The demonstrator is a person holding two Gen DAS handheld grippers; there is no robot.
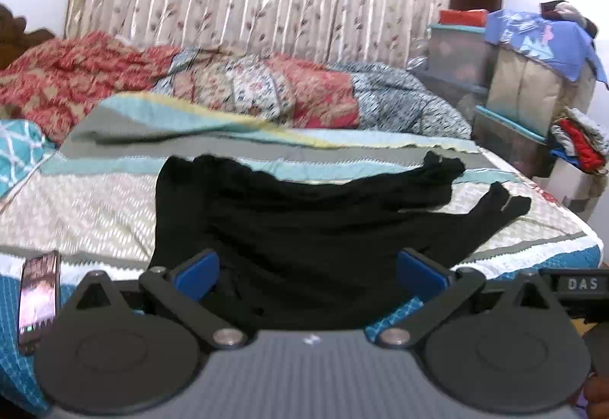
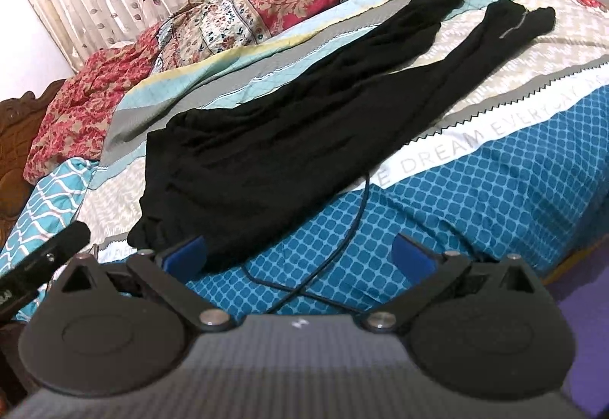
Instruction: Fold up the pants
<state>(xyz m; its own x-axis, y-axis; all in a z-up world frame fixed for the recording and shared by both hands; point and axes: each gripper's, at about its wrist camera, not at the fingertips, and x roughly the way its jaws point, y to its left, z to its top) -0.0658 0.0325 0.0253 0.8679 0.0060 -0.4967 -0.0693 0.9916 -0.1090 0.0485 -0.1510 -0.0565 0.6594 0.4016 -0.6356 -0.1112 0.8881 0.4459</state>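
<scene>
Black pants (image 1: 289, 228) lie spread flat on the bed, waistband at the left and both legs running off to the right, ends apart. My left gripper (image 1: 309, 276) is open, its blue pads wide apart over the near edge of the pants, holding nothing. In the right wrist view the same pants (image 2: 304, 122) stretch diagonally from lower left to upper right. There my right gripper (image 2: 300, 255) is open too, hovering over the blue bedsheet (image 2: 475, 198) just short of the pants' near edge; its left pad sits close to the fabric.
A thin black cable (image 2: 342, 240) loops over the blue sheet in front of the right gripper. A phone (image 1: 40, 293) lies at the left. A crumpled patterned quilt (image 1: 236, 87) fills the far side. Storage boxes and clothes (image 1: 533, 83) are stacked beyond the bed's right end.
</scene>
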